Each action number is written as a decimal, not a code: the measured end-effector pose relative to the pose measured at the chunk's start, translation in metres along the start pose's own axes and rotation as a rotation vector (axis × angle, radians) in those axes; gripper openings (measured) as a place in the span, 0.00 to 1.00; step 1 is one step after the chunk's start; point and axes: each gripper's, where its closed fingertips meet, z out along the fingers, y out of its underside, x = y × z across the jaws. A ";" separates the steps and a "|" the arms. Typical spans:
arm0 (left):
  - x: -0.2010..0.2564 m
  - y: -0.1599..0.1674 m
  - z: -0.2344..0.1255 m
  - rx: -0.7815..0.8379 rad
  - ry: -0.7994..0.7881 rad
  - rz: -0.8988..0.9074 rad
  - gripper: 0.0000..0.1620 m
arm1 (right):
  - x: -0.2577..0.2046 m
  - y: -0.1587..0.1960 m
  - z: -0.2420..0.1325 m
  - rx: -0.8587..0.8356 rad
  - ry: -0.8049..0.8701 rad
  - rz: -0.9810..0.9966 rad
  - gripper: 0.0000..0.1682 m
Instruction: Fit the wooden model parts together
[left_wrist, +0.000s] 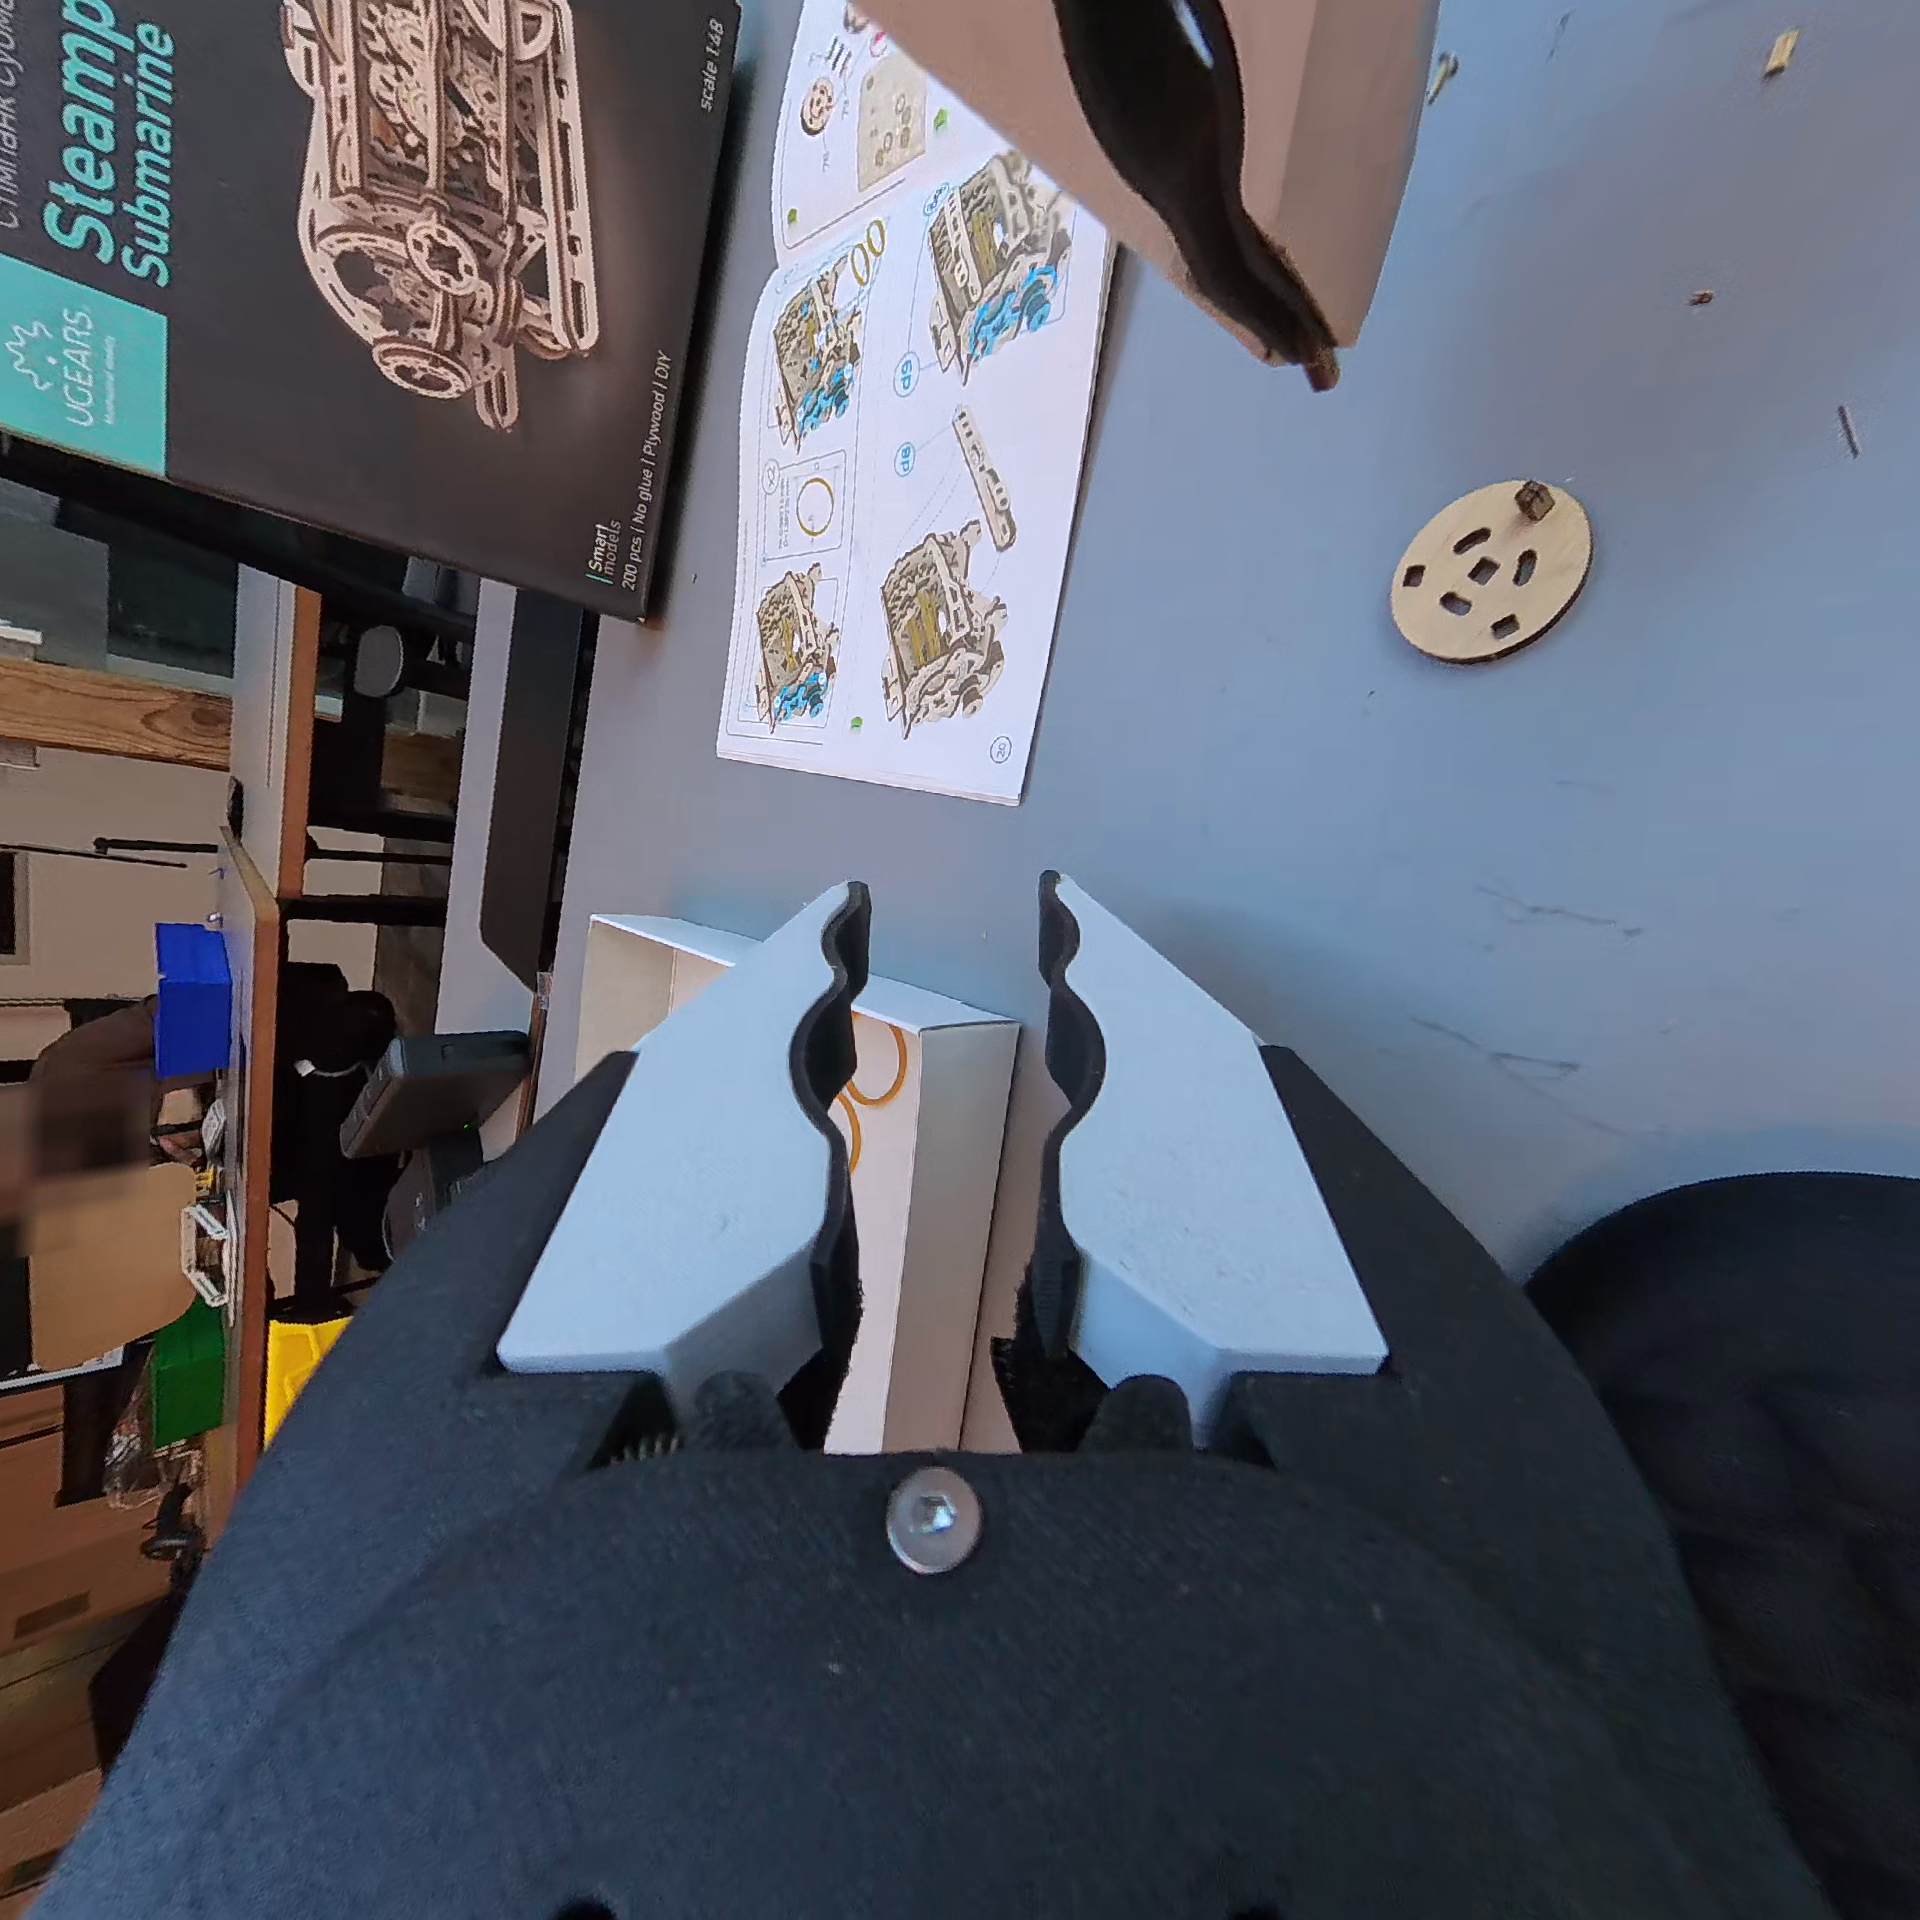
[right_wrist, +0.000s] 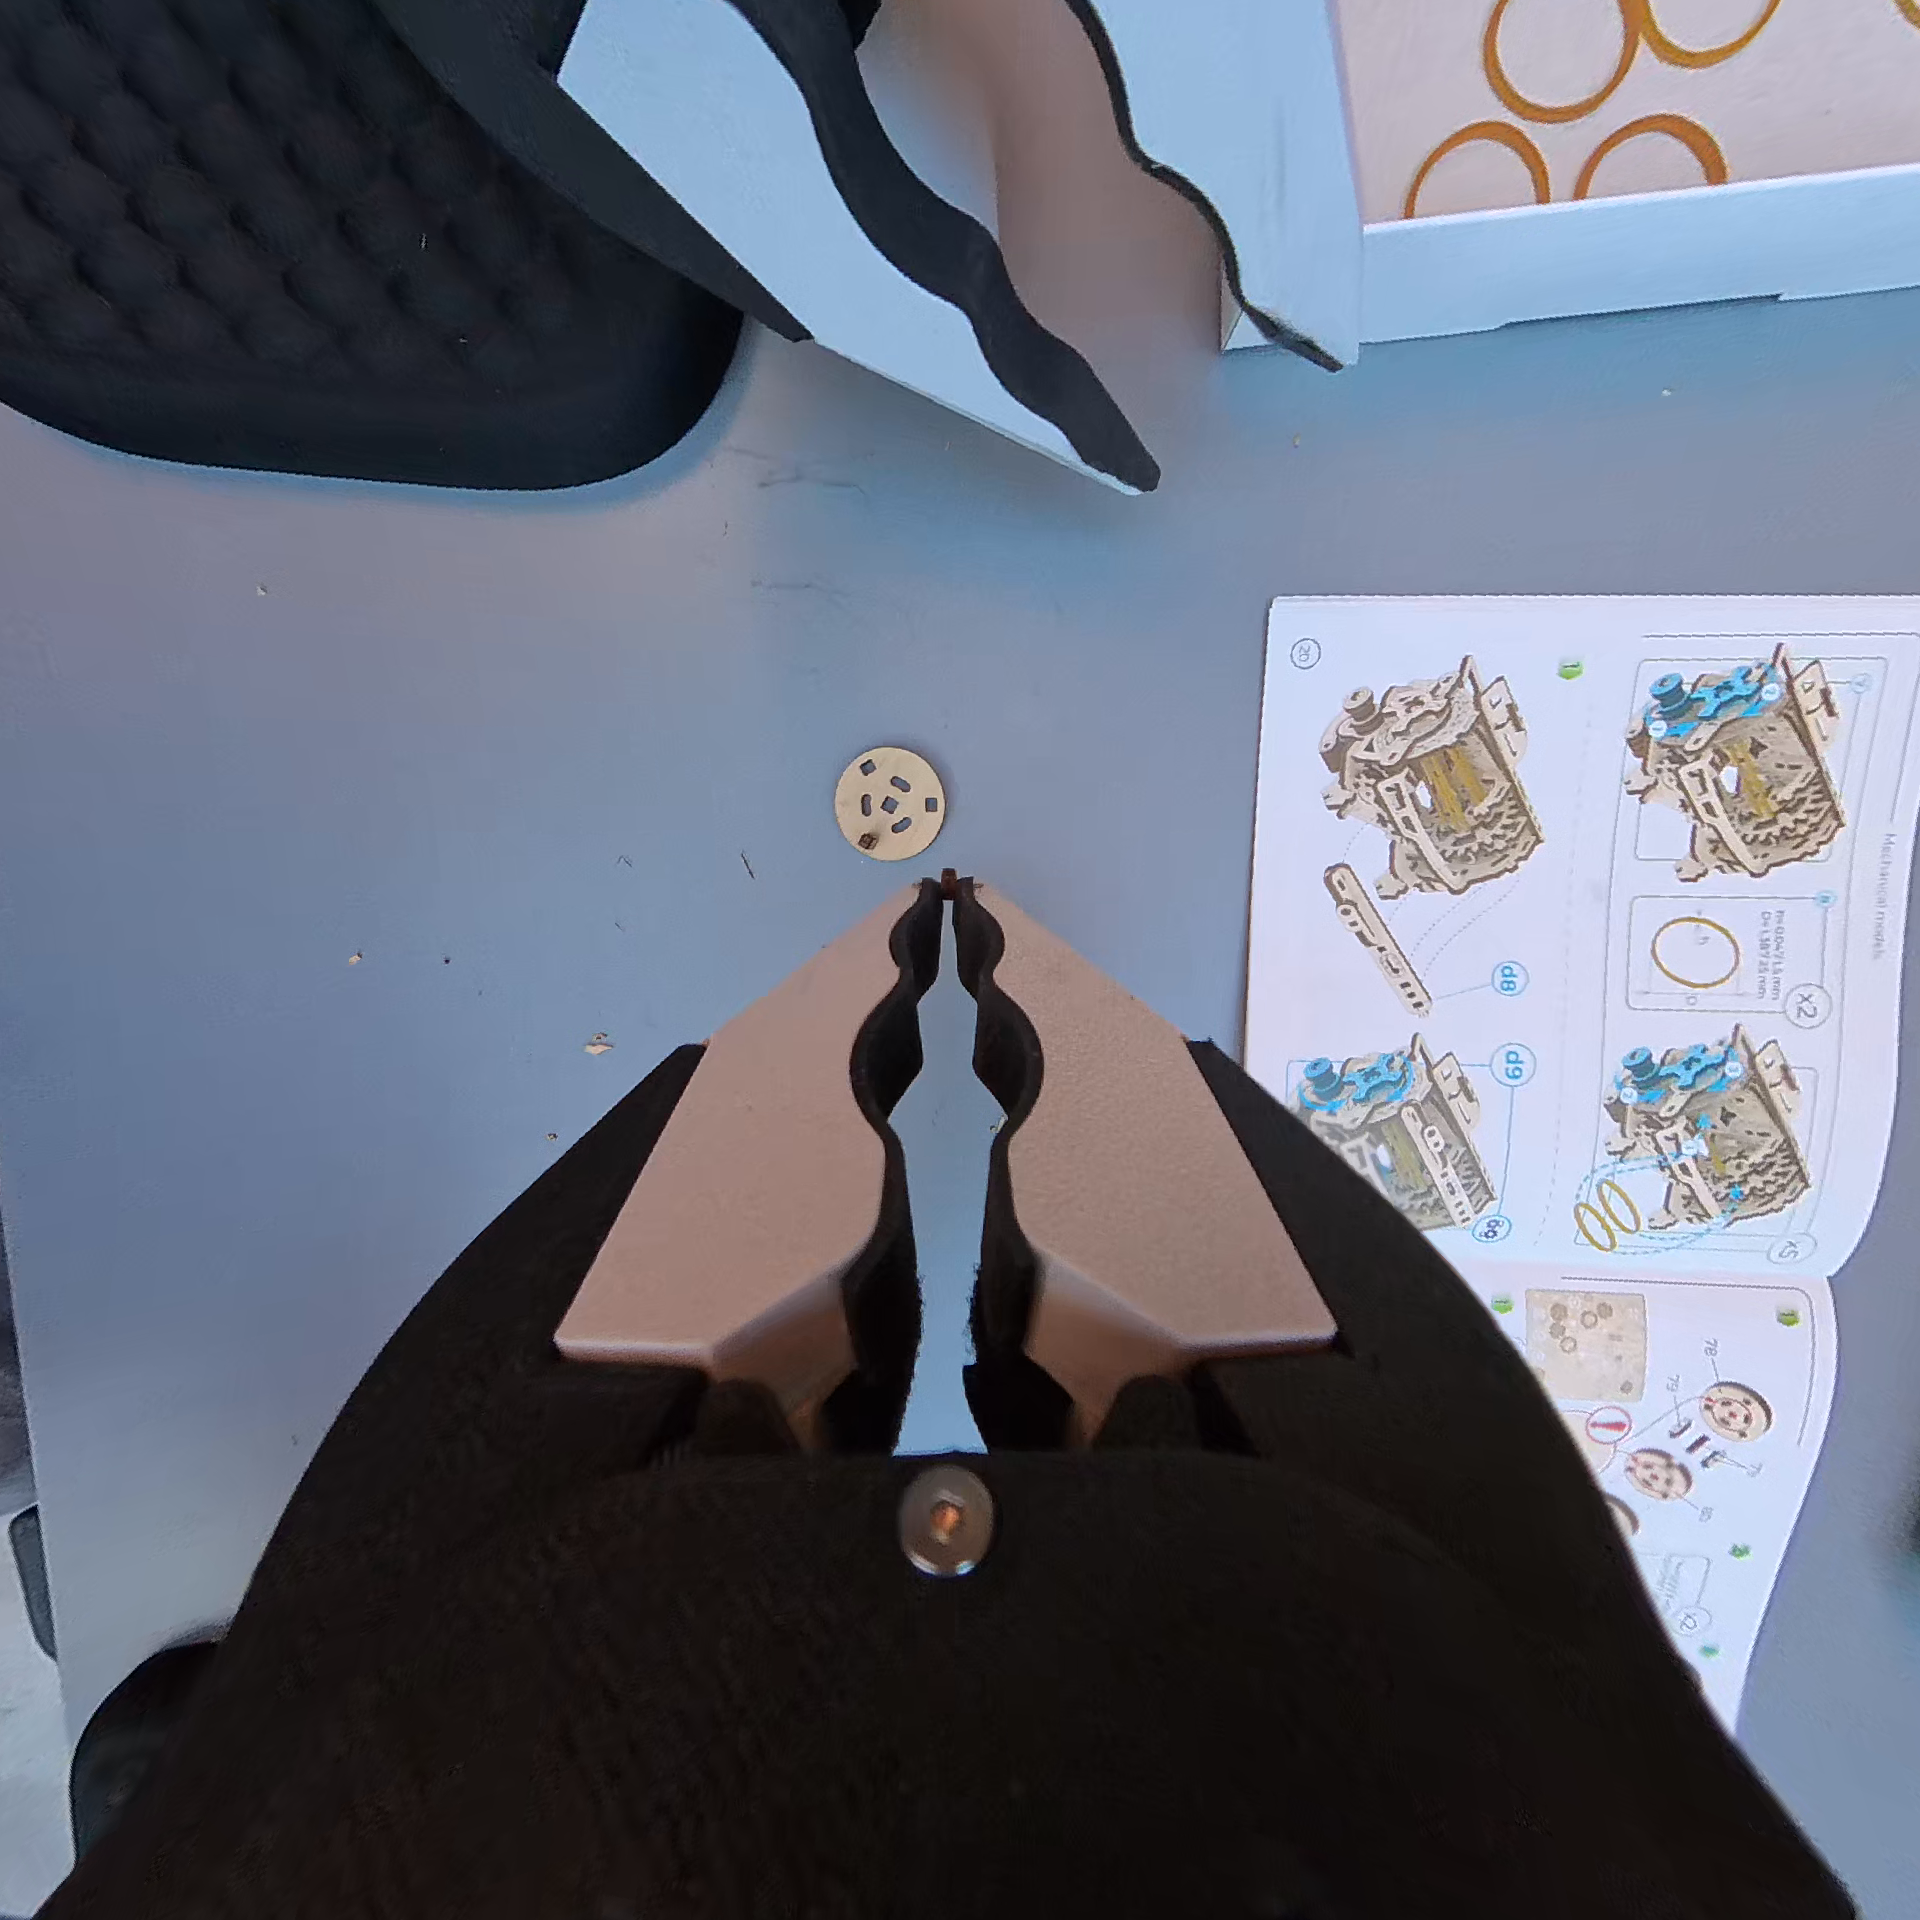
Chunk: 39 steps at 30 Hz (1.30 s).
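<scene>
Right gripper (right_wrist: 948, 889) pinches a tiny wooden peg (right_wrist: 948, 881) at its tips, just short of the disc (right_wrist: 890, 803) lying on the table (right_wrist: 416, 727); left gripper (left_wrist: 954, 902) gapes empty, well apart from the disc

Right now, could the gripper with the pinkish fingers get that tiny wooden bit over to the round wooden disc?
Probably yes. The right gripper pinches a small peg at its fingertips, just short of the wooden disc, with only bare table between them. The left gripper stays off to the side.

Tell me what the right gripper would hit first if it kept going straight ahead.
Probably the round wooden disc, lying just beyond the right gripper, which pinches a tiny wooden peg. Height above the table is unclear, so it might pass over.
</scene>
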 end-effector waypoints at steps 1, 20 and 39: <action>0.000 0.001 0.000 -0.002 0.003 -0.001 0.19 | 0.001 -0.001 0.001 -0.006 -0.004 -0.001 0.01; -0.025 -0.039 -0.024 0.441 0.275 -0.686 0.20 | -0.007 -0.012 0.022 -0.154 -0.081 -0.094 0.01; -0.013 -0.023 -0.019 0.405 0.517 -0.903 0.23 | -0.004 0.001 0.035 -0.255 -0.063 -0.114 0.01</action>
